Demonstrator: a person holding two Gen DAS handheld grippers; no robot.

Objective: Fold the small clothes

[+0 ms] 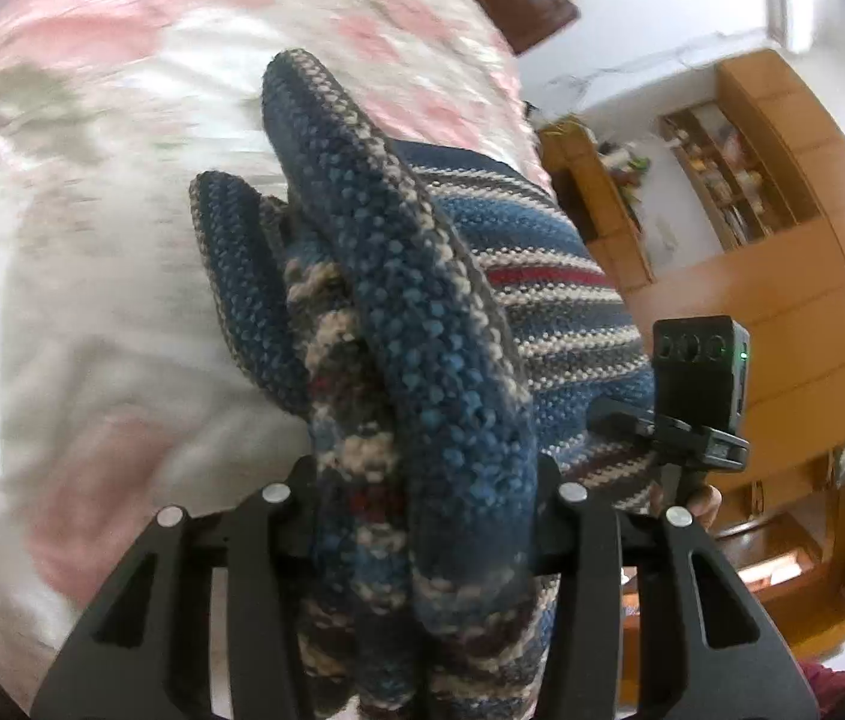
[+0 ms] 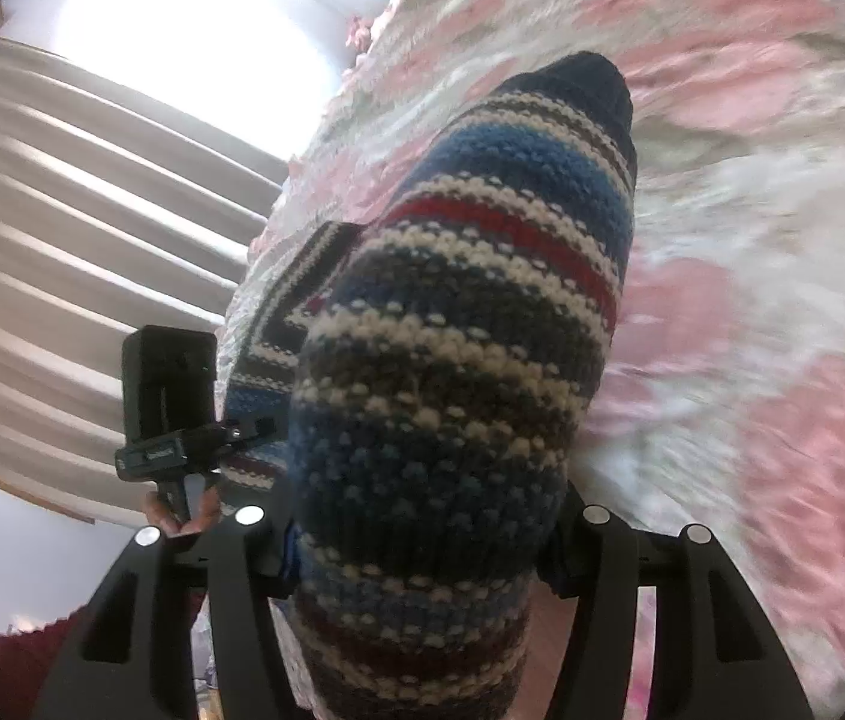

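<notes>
I see one knitted garment (image 1: 422, 360), thick-stitched in blue, navy, grey and cream stripes with a thin red band (image 2: 518, 234). It's bunched into rolled folds, lifted off the floral bedspread and stretched between both views. From the left wrist view its navy-edged hem curls up in a long ridge; from the right wrist view a rounded striped bulge (image 2: 452, 360) fills the middle, tapering to a dark navy end.

home bedroom, floral pink bedspread (image 1: 122, 120), wooden shelving unit (image 1: 782, 240), pleated curtains (image 2: 62, 240)
</notes>
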